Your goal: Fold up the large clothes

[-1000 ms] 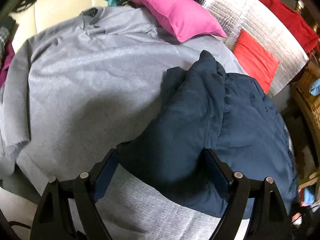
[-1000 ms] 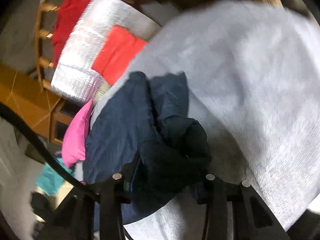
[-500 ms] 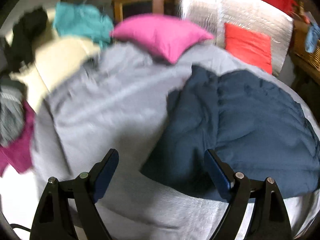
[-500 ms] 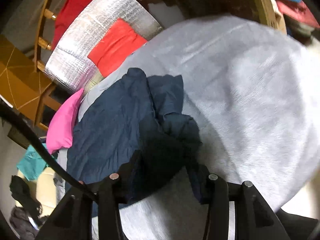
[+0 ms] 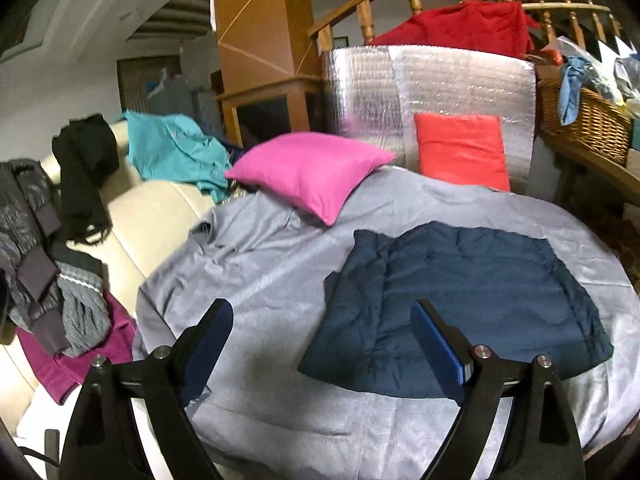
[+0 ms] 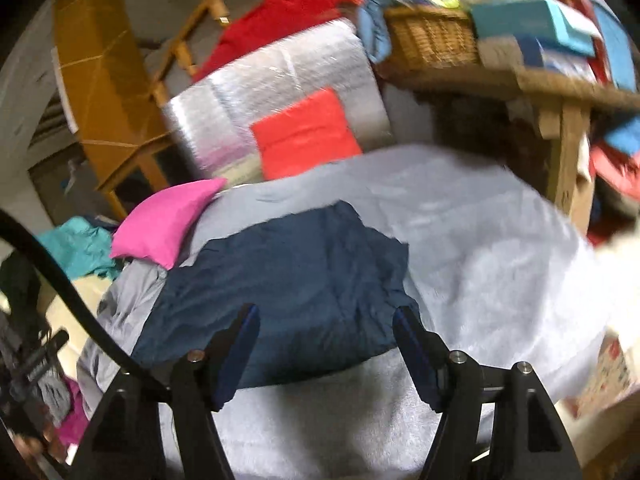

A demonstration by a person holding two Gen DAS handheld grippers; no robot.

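- Navy quilted garment [image 5: 460, 312] lies folded into a rough rectangle, flat on the grey blanket [image 5: 260, 280] that covers the bed. It sits toward the right side of the blanket in the left wrist view.
- Long axis of the garment: in the left wrist view it runs left to right across the blanket. A folded flap lies over its left end, and the seam of that flap runs from near to far.
- Left tongs [image 5: 320, 344]: jaws wide and opening further, nothing between the pads; raised clear of the garment, whose near left corner shows between the two fingers.
- Right tongs [image 6: 326, 344]: jaws opening, pads off the cloth; the garment's near edge shows between the fingers, and no contact is seen.
- Wicker basket [image 5: 580, 120] on the wooden ledge at far right holds loose cloth, one light-blue piece hanging over its rim. The rest of its contents are too blurred to name.
- Pink cushion [image 5: 312, 168] rests on the far edge of the blanket, apart from the garment.
- Red cushion [image 5: 460, 148] leans on a silver foil panel [image 5: 432, 80] behind the bed.
- To the left, a cream sofa [image 5: 152, 220] carries a teal garment [image 5: 172, 148] and dark clothes.
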